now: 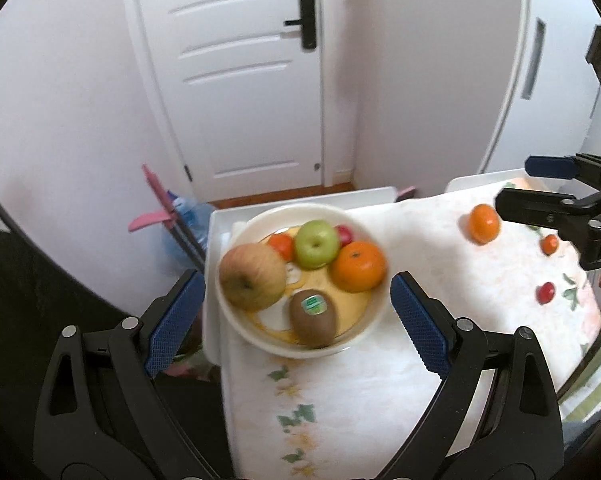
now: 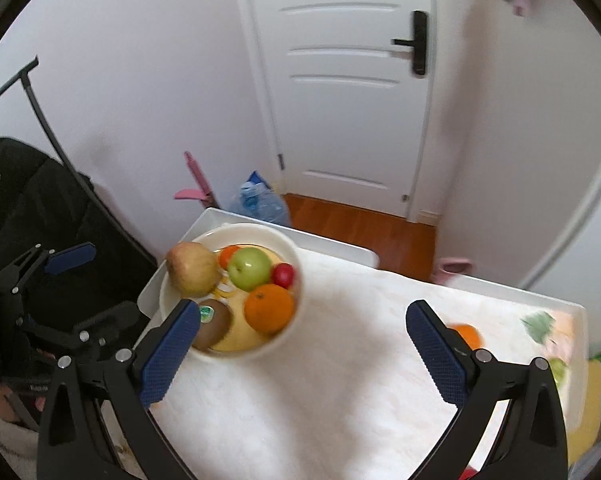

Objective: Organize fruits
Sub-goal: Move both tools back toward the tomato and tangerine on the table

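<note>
Mostly sorted: bowl (image 1: 374, 312) holds 6 fruits; left gripper (image 1: 296, 316) and right gripper (image 2: 302, 344) both gape, empty.
Right of the bowl, the loose orange (image 1: 483, 224) lies on the cloth: firm, round, likely to roll, so pinch across its middle.

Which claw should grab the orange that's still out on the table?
Probably the right claw. It is open and the loose orange lies just beside its right finger. The left claw, also open, hangs over the bowl at the table's other end, farther from that orange.
</note>
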`<state>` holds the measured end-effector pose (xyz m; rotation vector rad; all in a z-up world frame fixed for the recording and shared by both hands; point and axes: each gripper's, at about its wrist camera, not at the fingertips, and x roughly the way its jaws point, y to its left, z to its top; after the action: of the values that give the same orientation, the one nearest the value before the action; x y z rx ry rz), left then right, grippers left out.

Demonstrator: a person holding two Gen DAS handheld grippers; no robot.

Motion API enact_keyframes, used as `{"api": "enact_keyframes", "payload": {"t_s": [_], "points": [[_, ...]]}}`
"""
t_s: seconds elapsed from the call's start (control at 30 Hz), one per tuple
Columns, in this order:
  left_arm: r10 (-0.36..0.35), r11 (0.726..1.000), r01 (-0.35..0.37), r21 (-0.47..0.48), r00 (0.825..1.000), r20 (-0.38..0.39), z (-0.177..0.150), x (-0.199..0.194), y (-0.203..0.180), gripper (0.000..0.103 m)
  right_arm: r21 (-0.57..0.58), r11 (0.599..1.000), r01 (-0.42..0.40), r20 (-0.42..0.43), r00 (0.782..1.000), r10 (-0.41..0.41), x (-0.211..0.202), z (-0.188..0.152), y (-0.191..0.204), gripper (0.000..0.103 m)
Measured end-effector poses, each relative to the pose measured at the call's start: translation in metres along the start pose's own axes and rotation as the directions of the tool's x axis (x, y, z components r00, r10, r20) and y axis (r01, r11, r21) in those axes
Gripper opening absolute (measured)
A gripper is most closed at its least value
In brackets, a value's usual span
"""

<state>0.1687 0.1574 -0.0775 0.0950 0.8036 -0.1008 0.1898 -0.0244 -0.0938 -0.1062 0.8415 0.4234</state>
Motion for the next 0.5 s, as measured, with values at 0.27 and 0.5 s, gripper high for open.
{"api": "enact_keyframes", "payload": {"t_s": [0.27,0.5], "points": [[-0.036,0.998,0.035,0.056,0.999,0.012,0.008,-0.012,-0.07,0.099,0.077,0.995,0.061,0.023,0.998,-0.063,-0.057,-0.027,-0.06,0.103],[-0.065,0.995,0.067,0.072,0.998,-0.024,0.008,-0.008,-0.147,0.099,0.081,0.992,0.091,-0.001,0.996,-0.092,-0.086,-0.058,-0.124,0.103]]}}
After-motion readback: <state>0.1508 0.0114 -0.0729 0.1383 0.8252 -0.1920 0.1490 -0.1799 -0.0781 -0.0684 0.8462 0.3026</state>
